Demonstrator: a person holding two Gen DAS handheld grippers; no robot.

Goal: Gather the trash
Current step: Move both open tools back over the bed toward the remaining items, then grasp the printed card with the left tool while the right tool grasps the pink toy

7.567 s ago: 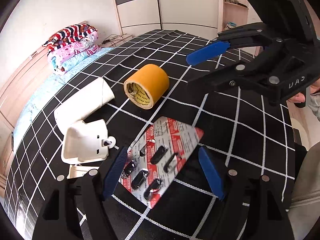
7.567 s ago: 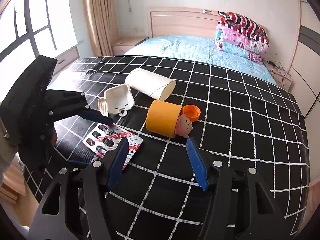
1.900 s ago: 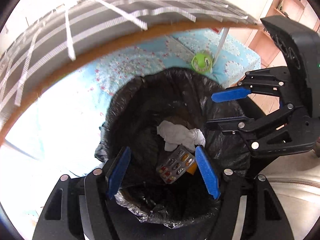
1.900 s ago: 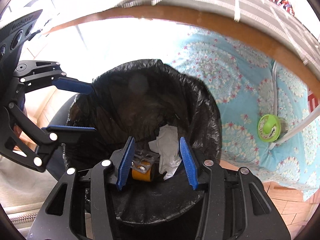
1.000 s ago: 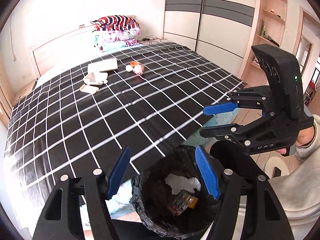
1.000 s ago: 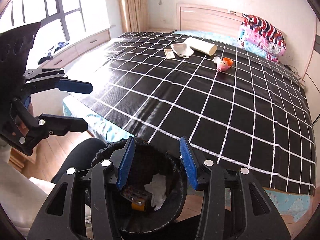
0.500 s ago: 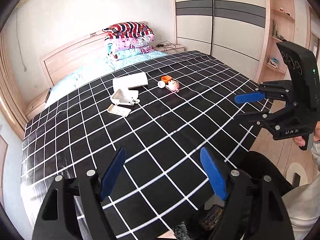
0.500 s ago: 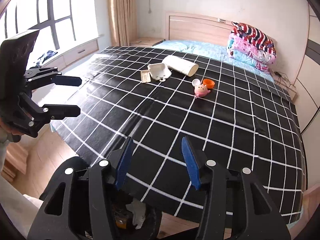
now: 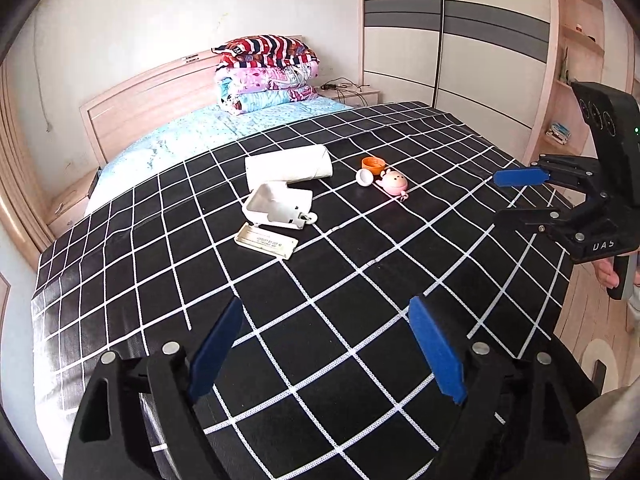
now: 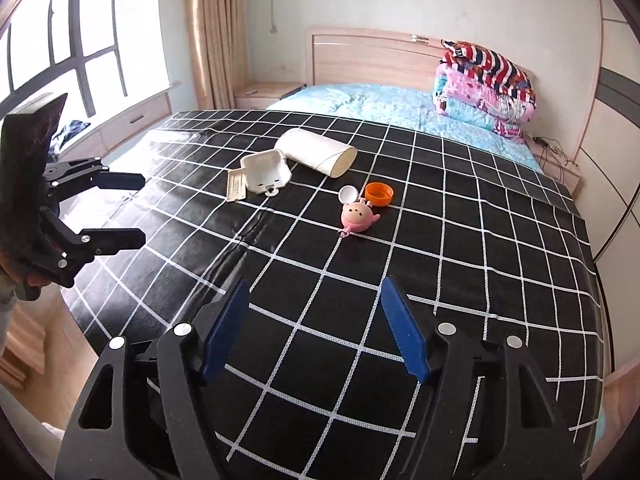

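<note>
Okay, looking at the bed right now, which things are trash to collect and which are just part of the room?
Trash to collect:
white tube
white plastic tray
flat white lid
orange cap
small white cap
pink toy

Just there:
folded quilts
black checked cover

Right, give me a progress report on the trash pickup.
Done: cannot tell from these views. In hand: nothing; the left gripper and right gripper are both open and empty, jaws just widened. Left on the checked cover: white roll, white plastic case, orange cap, pink toy.
</note>
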